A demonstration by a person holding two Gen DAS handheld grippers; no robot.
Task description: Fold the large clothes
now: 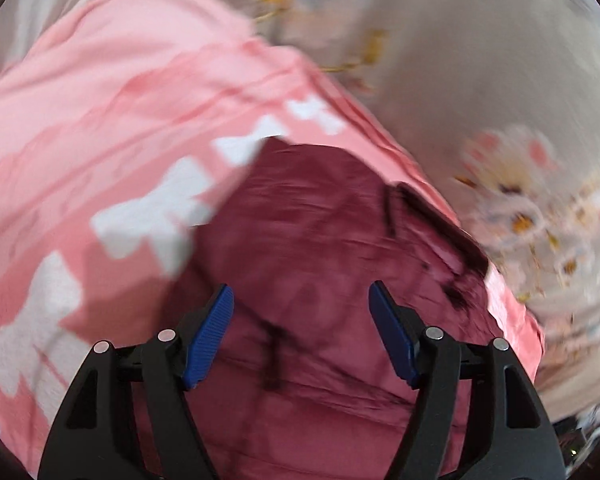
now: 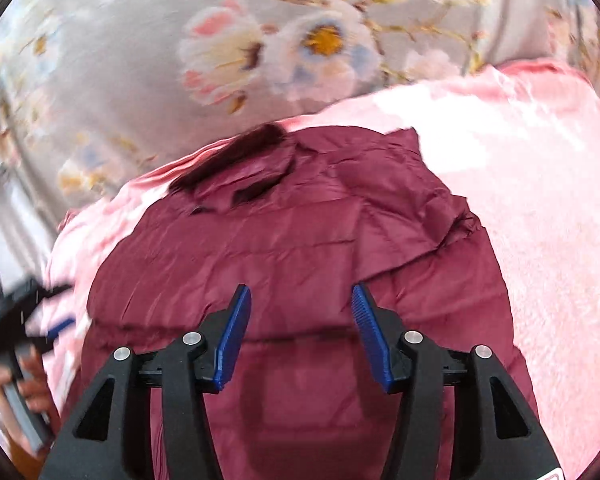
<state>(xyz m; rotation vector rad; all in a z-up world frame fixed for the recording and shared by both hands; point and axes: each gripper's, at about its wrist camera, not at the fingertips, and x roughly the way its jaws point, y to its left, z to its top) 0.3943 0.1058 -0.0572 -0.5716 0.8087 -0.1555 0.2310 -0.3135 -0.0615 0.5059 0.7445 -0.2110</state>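
Both claws, left (image 1: pixel 301 296) and right (image 2: pixel 301 296), hang with jaws apart and nothing between them above the maroon jacket (image 2: pixel 300 240), which lies on a pink blanket (image 2: pixel 540 200) over floral bedding (image 2: pixel 140 60).

maroon jacket (image 2: pixel 300 240): 1 | pink blanket (image 2: pixel 540 200): 1 | floral sheet (image 2: pixel 140 80): 1 | hand-held gripper: 2 (left hand-held gripper (image 1: pixel 301 300), right hand-held gripper (image 2: pixel 301 298))

My left gripper (image 1: pixel 301 300) and my right gripper (image 2: pixel 301 300) both tilt downward with their blue pads spread apart and nothing between them, while my left hand (image 2: pixel 18 384) grips its handle.
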